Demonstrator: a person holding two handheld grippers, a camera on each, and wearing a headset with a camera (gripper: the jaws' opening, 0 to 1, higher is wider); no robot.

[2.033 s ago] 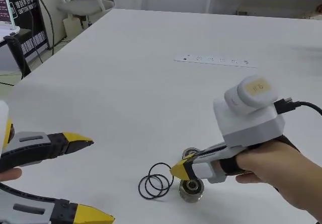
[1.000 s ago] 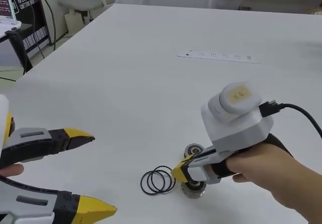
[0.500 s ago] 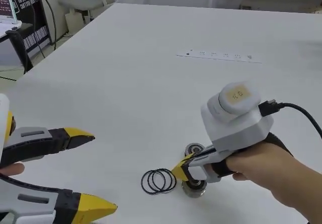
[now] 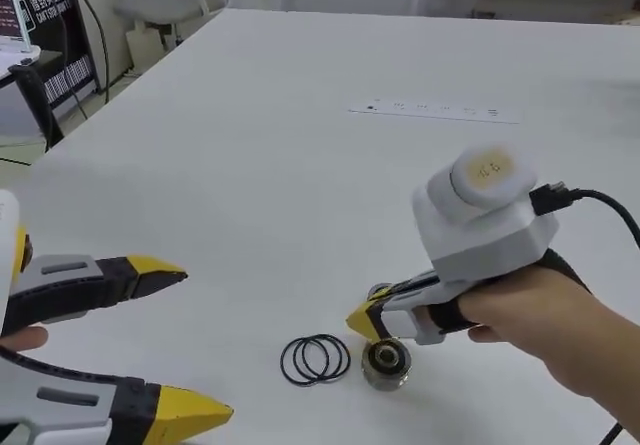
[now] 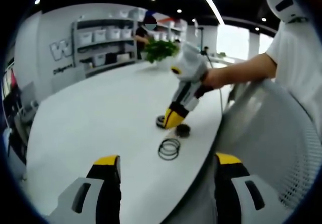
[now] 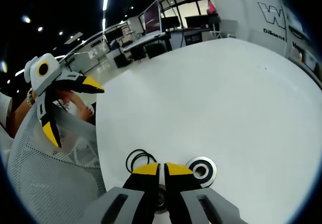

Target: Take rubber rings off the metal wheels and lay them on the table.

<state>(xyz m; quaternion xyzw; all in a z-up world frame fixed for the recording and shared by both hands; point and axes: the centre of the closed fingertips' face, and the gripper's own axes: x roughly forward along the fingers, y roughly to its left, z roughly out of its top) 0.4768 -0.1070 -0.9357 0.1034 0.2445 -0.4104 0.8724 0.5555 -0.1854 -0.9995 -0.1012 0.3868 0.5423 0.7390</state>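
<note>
1. Hovering with its jaws pressed together, nothing seen between them, the right gripper has two metal wheels at its tips.
2. Rubber rings lie loose just left of its tips.
3. Left gripper, jaws wide apart, hangs at the table edge, well apart.
4. Ahead lies bare tabletop up to a power strip.
</note>
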